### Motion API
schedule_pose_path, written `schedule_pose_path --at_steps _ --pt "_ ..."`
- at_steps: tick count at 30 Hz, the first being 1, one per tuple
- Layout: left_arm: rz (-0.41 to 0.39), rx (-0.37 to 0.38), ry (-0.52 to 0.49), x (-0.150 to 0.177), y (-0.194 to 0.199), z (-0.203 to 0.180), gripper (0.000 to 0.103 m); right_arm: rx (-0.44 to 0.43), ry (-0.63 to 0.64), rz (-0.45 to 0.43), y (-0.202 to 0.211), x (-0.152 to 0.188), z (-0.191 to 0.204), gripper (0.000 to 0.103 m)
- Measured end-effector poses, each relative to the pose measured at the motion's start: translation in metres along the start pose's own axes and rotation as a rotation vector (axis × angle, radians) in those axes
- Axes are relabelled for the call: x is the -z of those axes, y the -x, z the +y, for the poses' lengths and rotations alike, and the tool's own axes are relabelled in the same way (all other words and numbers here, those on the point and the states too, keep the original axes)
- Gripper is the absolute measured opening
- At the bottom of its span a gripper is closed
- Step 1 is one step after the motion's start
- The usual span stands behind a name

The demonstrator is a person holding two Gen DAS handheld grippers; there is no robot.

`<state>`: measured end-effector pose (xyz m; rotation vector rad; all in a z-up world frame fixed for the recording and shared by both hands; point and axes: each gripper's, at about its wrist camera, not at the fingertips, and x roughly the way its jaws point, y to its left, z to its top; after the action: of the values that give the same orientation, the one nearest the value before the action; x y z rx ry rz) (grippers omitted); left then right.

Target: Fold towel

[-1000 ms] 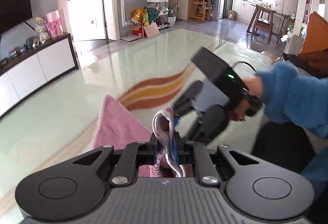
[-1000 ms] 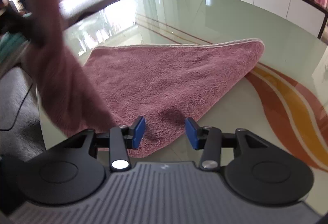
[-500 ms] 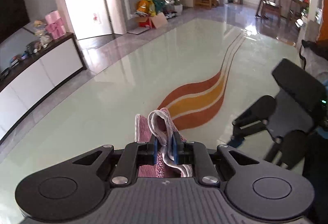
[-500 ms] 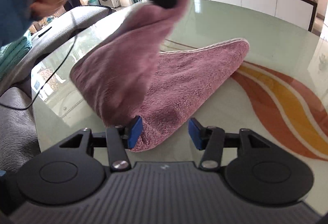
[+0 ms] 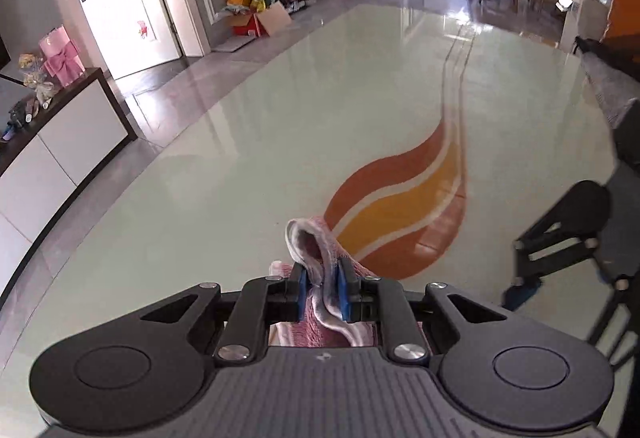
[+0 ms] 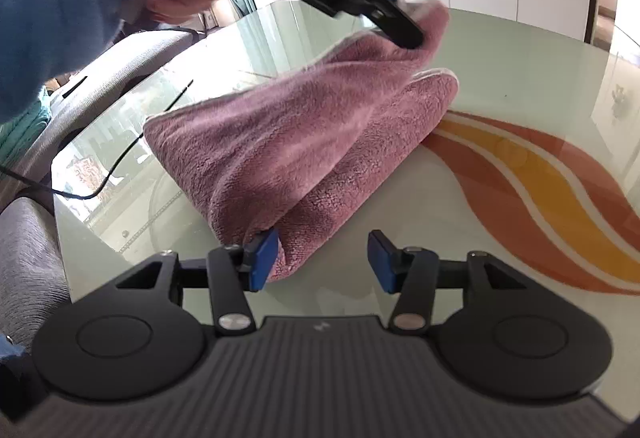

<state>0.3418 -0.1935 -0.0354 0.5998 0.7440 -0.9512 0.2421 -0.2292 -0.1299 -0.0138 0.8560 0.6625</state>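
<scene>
The left hand-held gripper, clamped on 1 towel corner at upper centre, has it half over. The right hand-held gripper gapes empty; flattening remains.

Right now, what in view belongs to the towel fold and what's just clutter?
In the job:
pink fluffy towel
left tool, shut on a towel corner
right tool, open at the towel's near end

Lying about:
pink gift box with bow
black cable
glass table

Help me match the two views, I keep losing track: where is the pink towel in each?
Left wrist: only the pinched corner of the pink towel shows, low centre.
Right wrist: the towel fills the middle, one corner lifted by the left claw.
Shared landmark: the orange swirl.
</scene>
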Motion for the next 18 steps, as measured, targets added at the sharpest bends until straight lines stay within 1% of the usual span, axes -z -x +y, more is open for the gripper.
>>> schedule_pose_path --at_steps 5,9,10,12,15,17,18 --pt "0.018 0.023 0.039 0.005 -0.020 0.011 0.018 0.006 0.012 -0.004 0.000 0.001 0.001 0.052" --pt "0.042 0.030 0.041 0.007 -0.033 0.011 0.018 0.002 0.003 -0.005 -0.001 0.001 -0.001 0.055" --pt "0.048 0.024 0.040 0.008 -0.035 0.011 0.019 0.002 -0.002 -0.006 -0.001 0.001 -0.002 0.056" --pt "0.050 0.003 0.050 0.008 -0.039 0.015 0.025 0.003 -0.006 -0.008 -0.001 0.001 -0.002 0.057" --pt "0.038 -0.020 0.092 0.010 -0.040 0.021 0.031 0.006 -0.015 -0.013 -0.001 0.001 -0.003 0.058" --pt "0.023 -0.036 0.125 0.010 -0.036 0.024 0.033 0.006 -0.024 -0.017 -0.001 0.001 -0.005 0.059" --pt "0.019 -0.041 0.135 0.010 -0.034 0.025 0.036 0.008 -0.030 -0.020 -0.001 0.001 -0.006 0.059"
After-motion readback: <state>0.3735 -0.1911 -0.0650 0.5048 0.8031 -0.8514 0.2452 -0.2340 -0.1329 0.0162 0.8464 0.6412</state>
